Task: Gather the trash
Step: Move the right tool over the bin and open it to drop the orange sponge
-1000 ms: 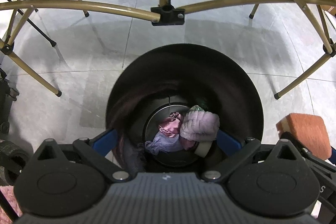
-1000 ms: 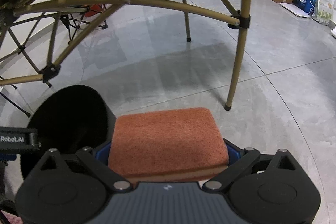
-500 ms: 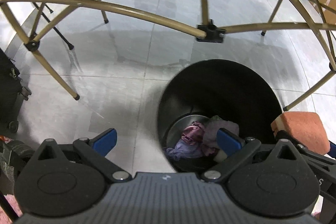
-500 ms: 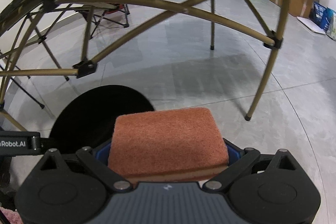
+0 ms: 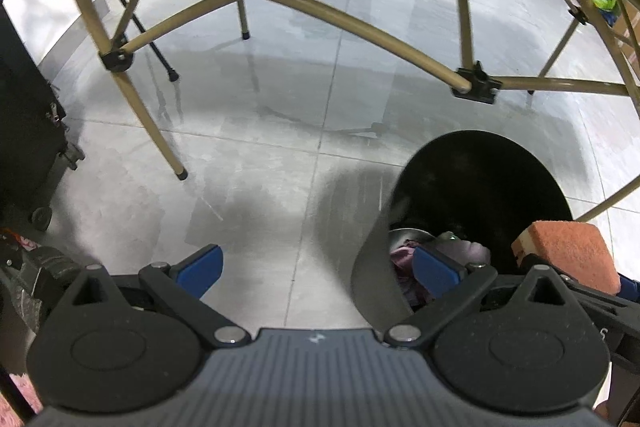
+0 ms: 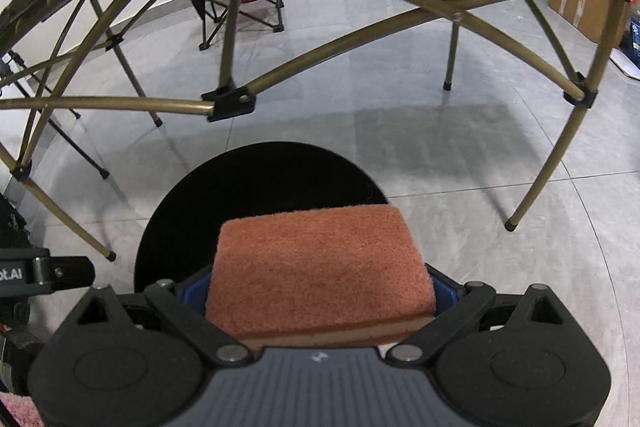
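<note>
Holding the sponge (image 6: 320, 267) clamped in the right gripper (image 6: 320, 301) right over the black bin (image 6: 260, 183), left gripper (image 5: 316, 263) empty with jaws wide; I'd center it before letting go

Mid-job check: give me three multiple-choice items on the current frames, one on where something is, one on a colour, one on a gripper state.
1. Where is the round black trash bin relative to the right gripper?
A. directly ahead, below it
B. far off beside the cardboard boxes
C. out of view

2. What colour is the top of the rectangular scouring sponge?
A. green
B. orange-brown
C. white

3. What state is the left gripper in?
A. shut on a cloth
B. shut on the sponge
C. open, holding nothing

Answers: 1 A, the bin's dark mouth sits just past the sponge in the right wrist view. 2 B, its rough upper face is orange-brown. 3 C, its blue fingers stand wide apart over bare floor.
</note>
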Tool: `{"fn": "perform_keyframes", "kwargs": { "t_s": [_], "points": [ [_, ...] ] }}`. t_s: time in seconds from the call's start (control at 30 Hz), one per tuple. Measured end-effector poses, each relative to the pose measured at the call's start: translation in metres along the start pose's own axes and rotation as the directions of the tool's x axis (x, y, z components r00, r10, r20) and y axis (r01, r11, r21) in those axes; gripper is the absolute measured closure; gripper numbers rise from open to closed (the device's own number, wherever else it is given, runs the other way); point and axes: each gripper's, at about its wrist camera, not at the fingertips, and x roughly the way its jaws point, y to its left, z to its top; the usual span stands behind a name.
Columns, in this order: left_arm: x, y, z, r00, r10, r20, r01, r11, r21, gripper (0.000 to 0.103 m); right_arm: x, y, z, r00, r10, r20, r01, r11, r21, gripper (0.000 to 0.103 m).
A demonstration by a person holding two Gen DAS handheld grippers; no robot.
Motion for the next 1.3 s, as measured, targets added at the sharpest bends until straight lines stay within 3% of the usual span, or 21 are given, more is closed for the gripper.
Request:
{"fn": "perform_keyframes", "kwargs": {
  "t_s": [0.63,1.3],
  "points": [
    [0.015,0.059,-0.013,0.998,0.054,-0.025,-0.055,0.996,-0.065,0.000,0.029,0.037,0.003,0.996,-0.006,-0.090,0.003,0.999,-0.038,0.004],
    [0.026,0.080,-0.019,0.995,0.078,-0.062,-0.084,0.992,-0.094,0.000,0.059,0.053,0.004,0.987,-0.015,-0.163,0.006,0.999,-0.052,0.003]
  ]
}}
